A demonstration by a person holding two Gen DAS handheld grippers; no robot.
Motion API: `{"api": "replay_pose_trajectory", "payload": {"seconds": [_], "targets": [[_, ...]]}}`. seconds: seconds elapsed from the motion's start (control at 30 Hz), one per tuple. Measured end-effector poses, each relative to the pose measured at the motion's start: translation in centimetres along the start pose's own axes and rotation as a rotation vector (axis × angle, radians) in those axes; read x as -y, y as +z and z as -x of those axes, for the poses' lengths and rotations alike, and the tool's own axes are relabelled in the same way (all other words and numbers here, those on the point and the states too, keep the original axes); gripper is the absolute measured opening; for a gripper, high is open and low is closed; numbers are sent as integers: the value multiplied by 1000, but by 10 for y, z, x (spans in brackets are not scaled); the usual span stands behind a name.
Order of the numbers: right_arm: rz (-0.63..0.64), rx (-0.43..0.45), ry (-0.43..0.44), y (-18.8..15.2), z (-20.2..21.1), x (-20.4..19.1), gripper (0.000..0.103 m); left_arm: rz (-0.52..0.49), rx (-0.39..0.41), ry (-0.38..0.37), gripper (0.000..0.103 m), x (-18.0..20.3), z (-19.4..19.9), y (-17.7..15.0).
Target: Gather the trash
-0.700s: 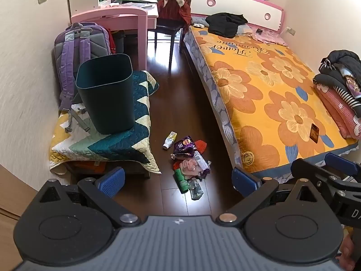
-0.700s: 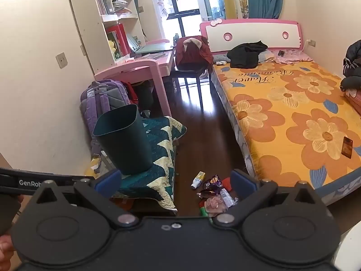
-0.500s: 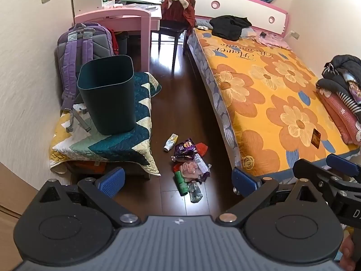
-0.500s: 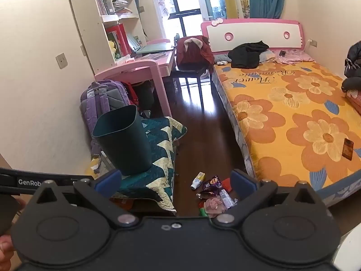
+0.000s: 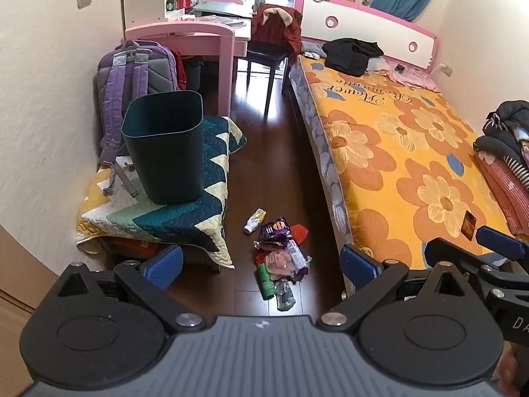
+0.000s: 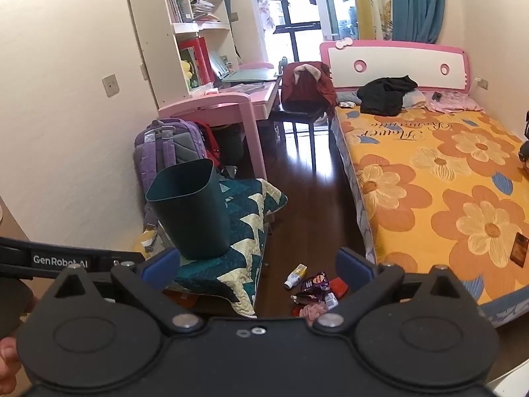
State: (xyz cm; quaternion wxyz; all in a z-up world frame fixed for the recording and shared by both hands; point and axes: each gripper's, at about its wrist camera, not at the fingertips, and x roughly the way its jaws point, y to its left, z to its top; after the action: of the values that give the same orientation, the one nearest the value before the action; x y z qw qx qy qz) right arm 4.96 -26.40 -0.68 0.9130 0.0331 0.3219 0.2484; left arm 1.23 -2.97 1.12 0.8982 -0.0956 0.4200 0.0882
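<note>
Field notes, bedroom floor.

Left tongs (image 5: 261, 264) stood spread wide, nothing between the blue pads. Right tongs (image 6: 254, 266) likewise released and empty. Both hung well above the floor, tilted down toward the litter.

Trash: a small heap of mixed wrappers and small packs (image 5: 281, 258) lay on the dark wooden floor (image 5: 274, 152), in the aisle between the orange flowered bed (image 5: 413, 172) at 3 o'clock and the low seat draped in a teal zigzag quilt (image 5: 185, 218) at 9 o'clock. In the left wrist view it sat just above centre-bottom.

Pieces made out:
- small white and yellow squeeze tube (image 5: 255, 220), apart from the heap at its 11 o'clock. Judged light, fairly stiff, rounded; likely to roll. Best taken across the middle of the body.
- purple foil snack bag (image 5: 274, 231), at the heap's 12 o'clock. Judged very light, crinkly, slippery; pinch a raised fold or the sealed edge.
- pink crumpled soft piece (image 5: 281, 261), centre. Judged soft; would squash, easy pinch.
- green cylindrical container (image 5: 266, 281), at 6 o'clock. Judged light, stiff; grip across its width.
- red piece at 1 o'clock and clear wrappers: material unclear.

Dark teal plastic waste bin (image 5: 165, 145), upright and open, stood on the quilt, at 10 o'clock from the heap, well apart from it.
</note>
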Motion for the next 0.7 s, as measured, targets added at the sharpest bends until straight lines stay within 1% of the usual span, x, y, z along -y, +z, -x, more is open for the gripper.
{"api": "replay_pose_trajectory", "payload": {"seconds": [0.2, 0.7], "targets": [[14, 6, 13, 3, 3, 2, 100, 6, 15, 12, 102, 7, 3, -1], [37, 9, 29, 7, 4, 2, 100, 19, 27, 19, 102, 5, 6, -4]]}}
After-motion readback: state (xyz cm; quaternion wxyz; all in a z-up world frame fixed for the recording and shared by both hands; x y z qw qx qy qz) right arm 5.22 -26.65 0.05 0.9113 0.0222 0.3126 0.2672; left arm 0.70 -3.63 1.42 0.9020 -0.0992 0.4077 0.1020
